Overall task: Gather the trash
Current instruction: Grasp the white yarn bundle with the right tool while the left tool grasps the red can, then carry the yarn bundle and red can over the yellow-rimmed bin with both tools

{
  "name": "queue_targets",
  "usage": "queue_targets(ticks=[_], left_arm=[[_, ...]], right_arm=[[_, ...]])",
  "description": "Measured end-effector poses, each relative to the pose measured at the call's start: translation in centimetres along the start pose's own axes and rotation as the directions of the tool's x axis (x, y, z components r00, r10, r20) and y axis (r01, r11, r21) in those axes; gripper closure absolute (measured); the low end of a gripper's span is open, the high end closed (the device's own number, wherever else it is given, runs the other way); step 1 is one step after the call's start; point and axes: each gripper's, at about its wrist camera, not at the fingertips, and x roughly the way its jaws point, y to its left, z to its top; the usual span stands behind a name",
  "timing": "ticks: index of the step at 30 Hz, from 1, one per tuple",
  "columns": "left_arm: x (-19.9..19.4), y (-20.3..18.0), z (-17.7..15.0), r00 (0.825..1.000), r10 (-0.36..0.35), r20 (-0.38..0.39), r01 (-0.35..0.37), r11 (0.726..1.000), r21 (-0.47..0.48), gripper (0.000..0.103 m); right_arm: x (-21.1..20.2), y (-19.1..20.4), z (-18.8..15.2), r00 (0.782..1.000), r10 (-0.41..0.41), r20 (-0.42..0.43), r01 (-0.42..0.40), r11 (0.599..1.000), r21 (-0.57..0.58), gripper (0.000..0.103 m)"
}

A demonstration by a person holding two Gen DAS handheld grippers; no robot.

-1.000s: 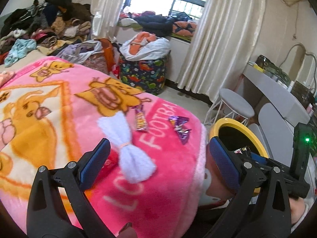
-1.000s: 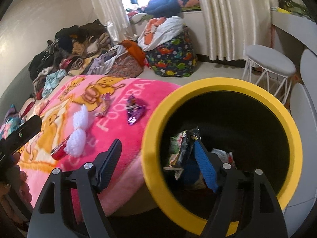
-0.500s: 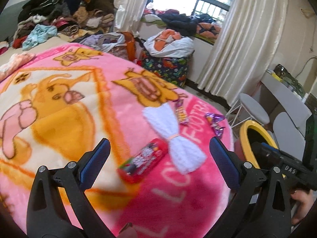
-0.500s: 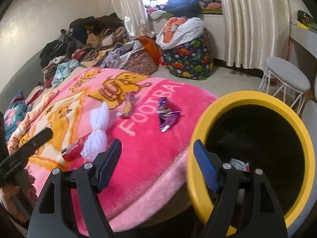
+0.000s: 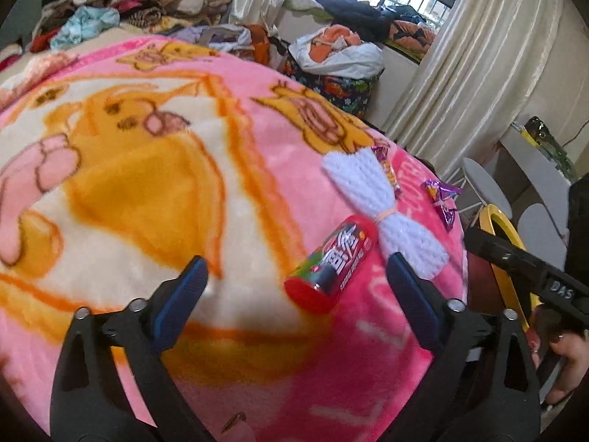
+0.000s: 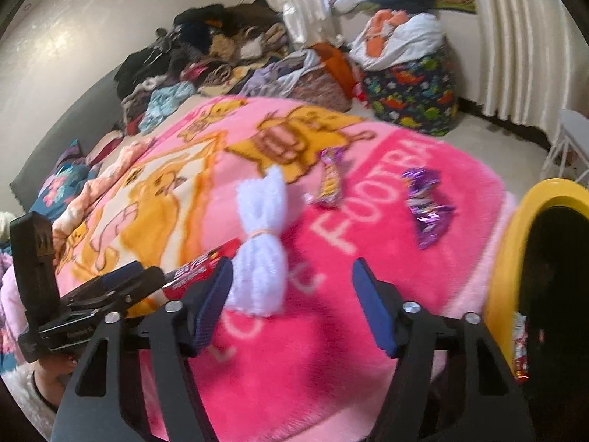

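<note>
While both hover over the blanket [image 5: 121, 169], left gripper [image 5: 294, 291] is wide, closing, empty, red tube [image 5: 333, 261] just ahead; right gripper [image 6: 292, 302] approx half open, closing, empty, near white yarn [image 6: 261, 243]. Bin [image 6: 504, 258] at right.

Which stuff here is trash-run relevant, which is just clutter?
Job:
- red snack tube
- striped candy wrapper
- purple wrapper
- yellow-rimmed bin
- left tongs and right tongs, both closing on nothing yet

Lying about:
- white tied cloth
- pink blanket
- clothes pile
- dinosaur-print bag
- white stool
</note>
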Motion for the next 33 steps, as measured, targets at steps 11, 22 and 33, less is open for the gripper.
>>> queue_targets(ticks=[11, 22, 33], left_arm=[[1.9, -0.3, -0.9, 0.995, -0.079, -0.058, 0.079, 0.997, -0.013, 0.040], [2.1, -3.4, -1.1, 0.997, -0.060, -0.050, 0.065, 0.994, 0.092, 0.070], [-1.0, -6.9, 0.8, 0.993, -0.107, 0.043, 0.101, 0.985, 0.137, 0.073]], right_arm=[[3.4, 0.5, -0.2, 0.991, 0.057, -0.124, -0.056, 0.998, 0.012, 0.088], [0.2, -0.3, -0.8, 0.999, 0.032, -0.040, -0.031, 0.999, 0.027, 0.088], [-4.5, -1.9, -1.6, 0.998, 0.042, 0.042, -0.045, 0.995, 0.084, 0.088]])
